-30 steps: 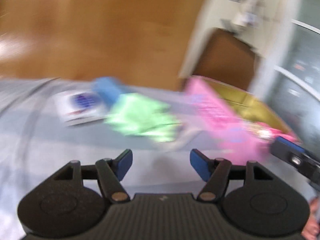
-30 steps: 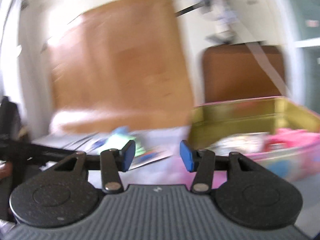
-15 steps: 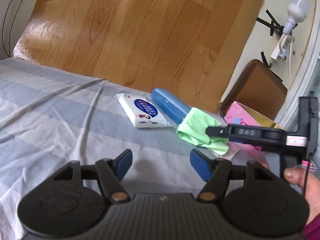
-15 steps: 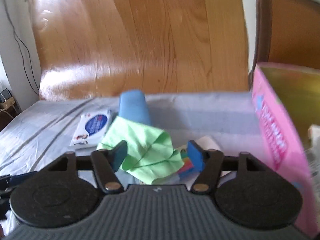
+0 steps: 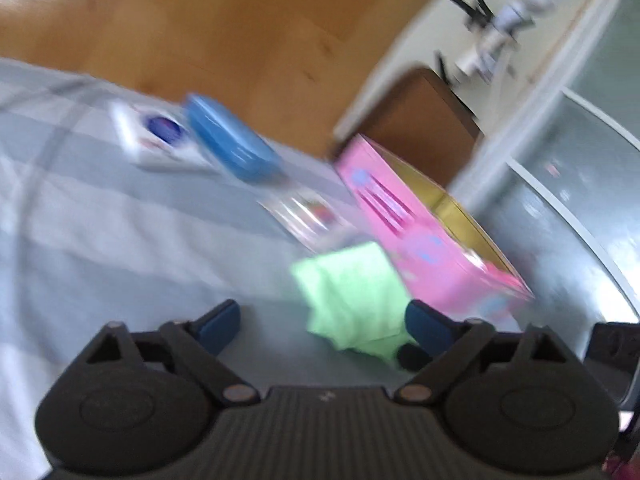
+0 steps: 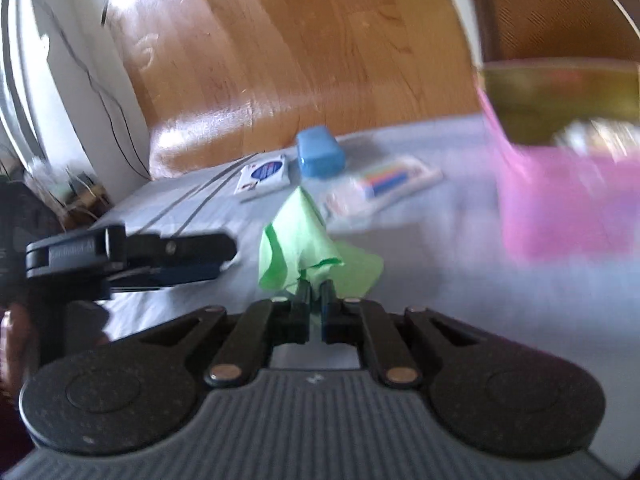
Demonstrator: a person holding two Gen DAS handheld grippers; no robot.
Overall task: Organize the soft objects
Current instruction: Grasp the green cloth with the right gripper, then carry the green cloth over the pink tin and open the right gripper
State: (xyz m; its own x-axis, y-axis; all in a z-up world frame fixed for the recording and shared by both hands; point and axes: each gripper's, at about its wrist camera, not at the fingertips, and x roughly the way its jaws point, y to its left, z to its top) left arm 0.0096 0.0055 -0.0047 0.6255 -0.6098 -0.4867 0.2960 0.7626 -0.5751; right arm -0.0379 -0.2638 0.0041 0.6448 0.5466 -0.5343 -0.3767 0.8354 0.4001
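The right gripper (image 6: 315, 294) has just closed its fingers on the green cloth (image 6: 308, 244), which hangs above the striped bed sheet (image 6: 420, 264) beside the pink box (image 5: 420, 240). The left gripper (image 5: 324, 320) has just widened, its fingers apart and empty, near the cloth.

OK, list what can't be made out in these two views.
- Pink box contents: right wrist view, motion blur and the right frame edge cut them off.
- Print on the white packet: left wrist view, blurred; too small in the other.
- Right gripper fingertips: buried in the green cloth.
- Clear packet contents: left wrist view, smeared.
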